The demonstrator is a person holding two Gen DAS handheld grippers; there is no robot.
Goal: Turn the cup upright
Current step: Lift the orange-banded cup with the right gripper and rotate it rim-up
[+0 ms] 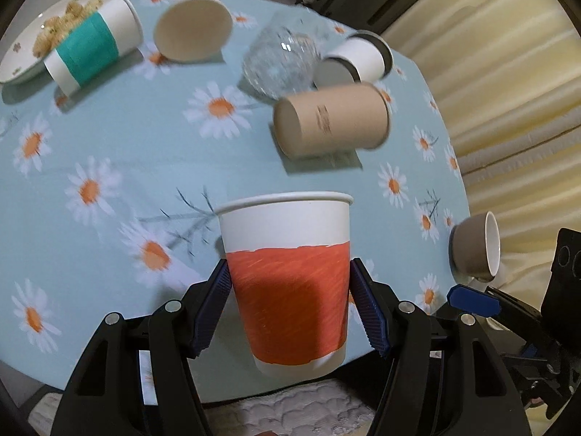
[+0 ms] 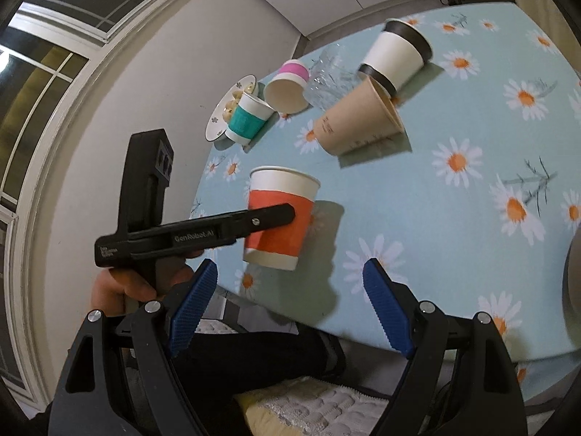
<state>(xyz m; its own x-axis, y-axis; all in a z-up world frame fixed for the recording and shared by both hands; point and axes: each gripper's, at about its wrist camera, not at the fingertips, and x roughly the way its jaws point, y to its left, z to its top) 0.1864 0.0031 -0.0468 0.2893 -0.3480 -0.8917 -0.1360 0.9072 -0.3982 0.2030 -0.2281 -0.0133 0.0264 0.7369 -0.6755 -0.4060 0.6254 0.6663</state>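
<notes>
A: Report the position of the orange-and-white paper cup (image 1: 288, 279) relative to the left gripper (image 1: 290, 305).

B: The cup sits between the two blue ribbed pads (image 1: 212, 309). One pad presses each side of the orange band, so the fingers pinch the cup at mid-height. The rim faces up and the cup stands nearly vertical, with a slight tilt. The white base projects below the pads, near the edge of the daisy-print tablecloth (image 1: 109, 138). Whether the base touches the cloth cannot be told.

A: Confirm from the right wrist view.

B: Confirmed. The cup (image 2: 281, 214) appears rim up, with one black finger of the left gripper (image 2: 268, 218) crossing the orange band. A shadow falls on the cloth just beside the cup.

A: State of the right gripper (image 2: 290, 305).

B: Its fingers are spread wide, with nothing between them. It hangs near the table edge, apart from the cup.

A: Other items on the table?

B: A brown paper cup (image 1: 332, 120), a black-banded white cup (image 1: 357, 60), a pink-banded cup (image 1: 192, 29) and a teal-banded cup (image 1: 92, 49) all lie on their sides. A clear glass (image 1: 279, 58) lies among them. A plate of snacks (image 1: 32, 36) sits behind the teal-banded cup. A brown bowl (image 1: 475, 247) lies tipped at the right edge.
</notes>
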